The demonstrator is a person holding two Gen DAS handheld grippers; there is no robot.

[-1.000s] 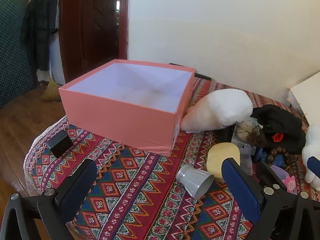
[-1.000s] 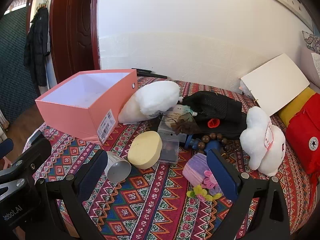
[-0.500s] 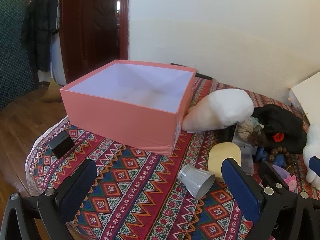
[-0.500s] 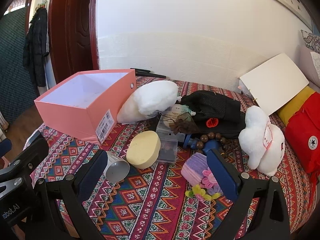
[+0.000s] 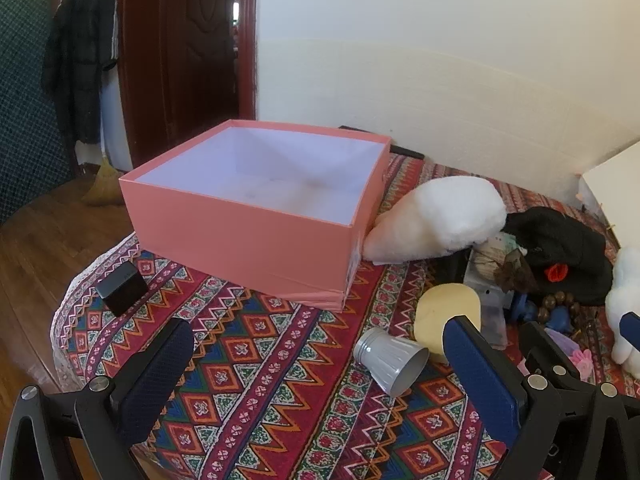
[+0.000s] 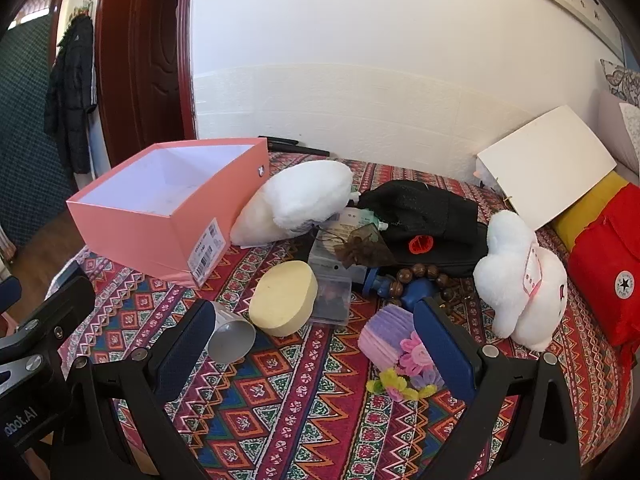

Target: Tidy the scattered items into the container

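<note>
An open, empty pink box [image 5: 256, 216] [image 6: 160, 224] stands on the patterned tablecloth. Scattered beside it lie a white plush [image 5: 436, 220] [image 6: 296, 200], a yellow sponge [image 5: 446, 312] [image 6: 284, 298], a grey cup on its side [image 5: 390, 360] [image 6: 232, 336], a black pouch [image 6: 420, 216], wooden beads [image 6: 420, 276], a purple item with flowers [image 6: 390, 340] and a white plush toy [image 6: 520, 280]. My left gripper [image 5: 320, 364] is open and empty above the near table edge. My right gripper [image 6: 316, 344] is open and empty, short of the sponge.
A small black box [image 5: 122, 288] lies near the left table edge. A white board [image 6: 548, 172] leans at the back right beside red and yellow cushions [image 6: 608, 272]. A clear plastic case [image 6: 332, 284] lies behind the sponge. A wall is behind and a door at left.
Both grippers have drifted slightly; the scene has shifted a little in each view. Nothing on the table has moved and both grippers stay open.
</note>
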